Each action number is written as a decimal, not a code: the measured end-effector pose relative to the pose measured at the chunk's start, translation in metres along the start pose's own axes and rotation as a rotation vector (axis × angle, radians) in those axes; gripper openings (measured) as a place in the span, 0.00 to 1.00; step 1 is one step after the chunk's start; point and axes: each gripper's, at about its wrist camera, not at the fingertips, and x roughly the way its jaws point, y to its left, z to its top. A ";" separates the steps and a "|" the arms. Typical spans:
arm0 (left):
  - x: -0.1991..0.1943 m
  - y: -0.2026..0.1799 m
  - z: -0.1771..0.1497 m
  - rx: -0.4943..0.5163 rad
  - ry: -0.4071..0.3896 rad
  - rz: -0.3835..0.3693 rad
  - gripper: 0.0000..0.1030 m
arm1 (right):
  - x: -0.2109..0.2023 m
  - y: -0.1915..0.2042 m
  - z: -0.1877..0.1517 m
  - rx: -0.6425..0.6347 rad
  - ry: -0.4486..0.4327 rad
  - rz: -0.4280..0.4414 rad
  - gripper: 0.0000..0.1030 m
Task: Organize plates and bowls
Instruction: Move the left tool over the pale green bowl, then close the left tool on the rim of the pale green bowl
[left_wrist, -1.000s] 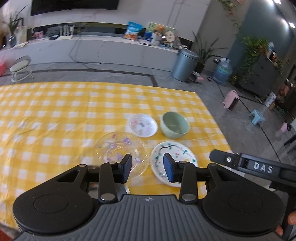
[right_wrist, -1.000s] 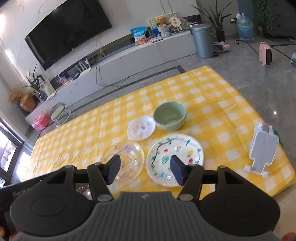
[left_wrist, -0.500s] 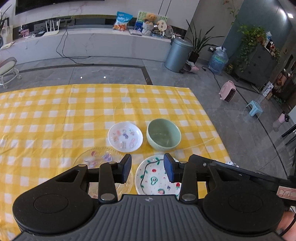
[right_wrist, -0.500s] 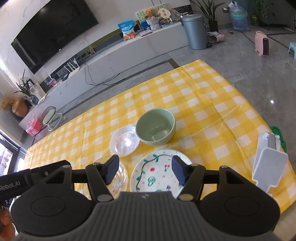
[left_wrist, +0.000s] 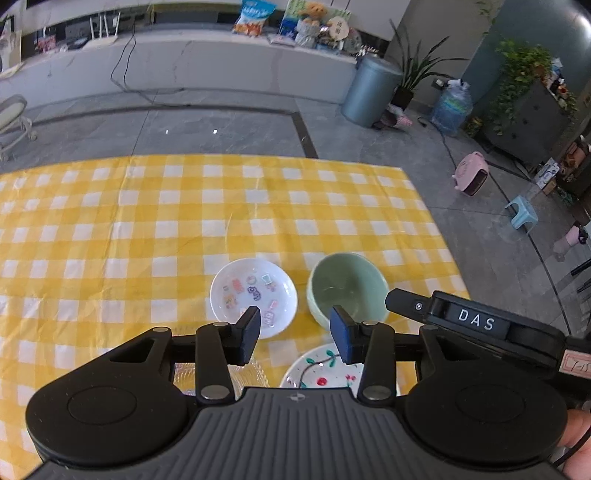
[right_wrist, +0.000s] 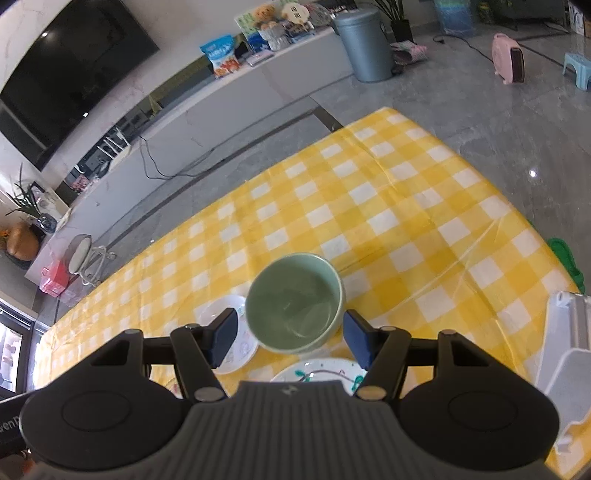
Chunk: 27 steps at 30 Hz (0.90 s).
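1. Left wrist view: the left gripper (left_wrist: 293, 334) hangs above the near part of the yellow checked tablecloth (left_wrist: 147, 229). Its jaws are opening, and nothing lies between them; no pad touches any dish.
2. Right wrist view: the right gripper (right_wrist: 290, 339) has its jaws spread wide. The green bowl (right_wrist: 295, 301) appears in the gap between them, but the pads stand clear of its wall, so no grip exists.
3. Dish positions, left wrist view: the small white plate (left_wrist: 253, 297) with printed stickers sits just left of the green bowl (left_wrist: 347, 286), the two near each other but apart. The painted plate (left_wrist: 325, 369) lies nearer the camera, partly hidden under the gripper body. The clear glass plate (left_wrist: 218, 373) shows only as a sliver beneath the left finger linkage.
4. Progress: all four dishes lie separately on the cloth. No dish is stacked on or nested in another, so the organizing appears not yet begun.
5. Remaining work, as a judgement: each plate and the bowl must be gathered, probably stacked by size. A white rack-like object (right_wrist: 561, 350) stands at the right table edge; whether it is the destination cannot be told.
6. Likely step in hand: the right gripper approaching the green bowl for a rim grasp.
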 end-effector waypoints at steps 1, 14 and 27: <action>0.004 0.002 0.002 -0.005 0.008 -0.001 0.50 | 0.007 -0.002 0.001 0.003 0.009 -0.005 0.61; 0.050 0.017 0.015 -0.026 0.059 -0.025 0.56 | 0.056 -0.030 0.003 0.036 0.072 -0.018 0.61; 0.081 0.013 0.016 -0.029 0.093 -0.048 0.56 | 0.068 -0.035 0.003 0.054 0.086 0.009 0.54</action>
